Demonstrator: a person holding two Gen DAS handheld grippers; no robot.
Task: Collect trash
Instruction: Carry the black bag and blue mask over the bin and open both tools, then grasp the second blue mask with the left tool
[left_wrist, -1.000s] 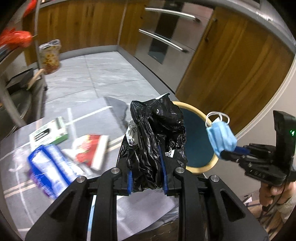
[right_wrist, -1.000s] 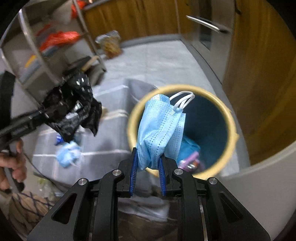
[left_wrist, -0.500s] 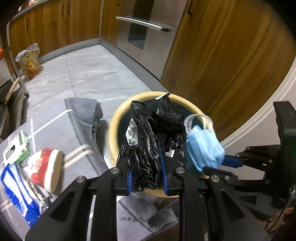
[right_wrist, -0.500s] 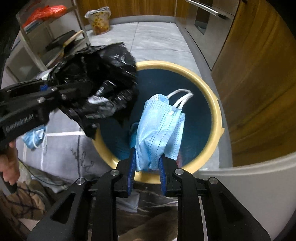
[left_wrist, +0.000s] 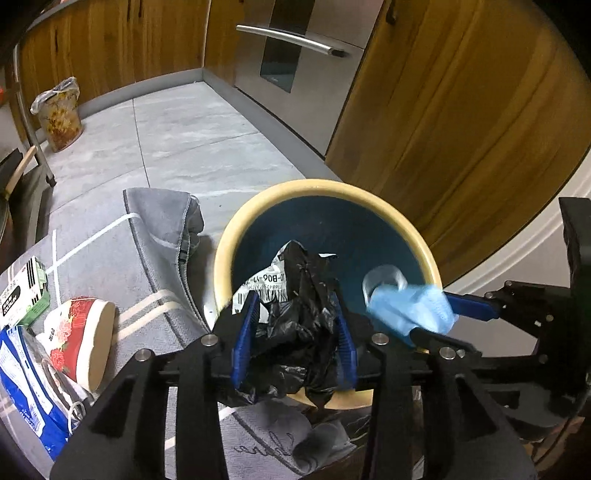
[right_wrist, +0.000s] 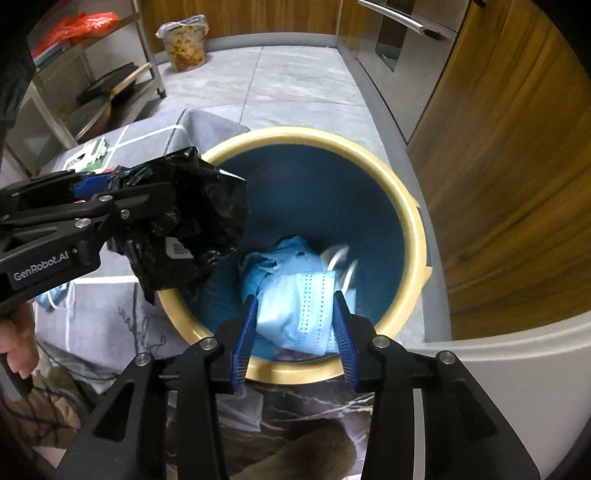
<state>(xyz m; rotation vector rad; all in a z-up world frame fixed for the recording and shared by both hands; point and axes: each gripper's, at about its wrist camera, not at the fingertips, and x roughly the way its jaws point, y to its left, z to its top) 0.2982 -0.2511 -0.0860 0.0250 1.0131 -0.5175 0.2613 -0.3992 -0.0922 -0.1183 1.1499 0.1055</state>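
My left tool (left_wrist: 295, 314) opening, crumpled black bag (left_wrist: 299, 325) loose between its pads | my right tool (right_wrist: 295, 325) opening, blue mask (right_wrist: 299, 314) slipping free | both poised above yellow-rimmed bin (right_wrist: 413, 229) on kitchen floor (left_wrist: 184, 129)

"GenRobot.AI" on left gripper (right_wrist: 155, 206); "B06" on black bag's white label (left_wrist: 267, 288).

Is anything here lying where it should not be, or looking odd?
Yes. The cup lies tipped on its side on the grey mat, beside a blue packet and a green box. The mat's corner by the bin is folded up.
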